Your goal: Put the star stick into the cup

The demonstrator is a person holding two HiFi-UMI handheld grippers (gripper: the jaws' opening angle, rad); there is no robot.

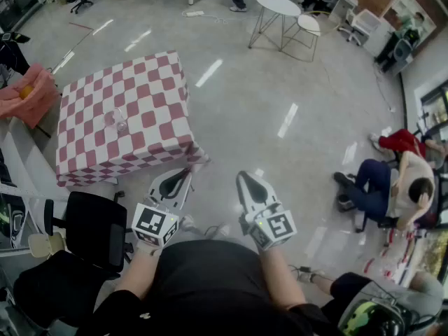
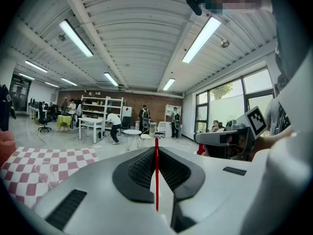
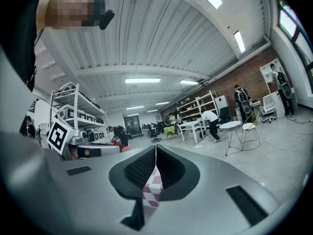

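Head view: we see a square table under a red-and-white checked cloth, its hem hanging down the near side. A clear, round cup stands upright around the middle of the tabletop, somewhat nearer the left edge. The left gripper and right gripper are grey moulded plastic with black pads and a marker cube each. Both are held off the table's near right corner, over glossy grey floor, well apart from the cup. A black office chair sits just beside the table's near left corner. We can't pick out the stick here.

Left gripper view: the ribbed black pads are clamped on the star stick, thin, straight and red. Its long axis runs straight up and down the frame along the seam between the pads, and its top end just clears the jaw tips. We see no star end. The checked cloth lies low at left, with the cup faint on it.

Right gripper view: the ribbed pads meet at the tips, with nothing between them. Behind the tips a wedge-shaped gap shows only checked cloth. White round side tables stand on the floor beyond.
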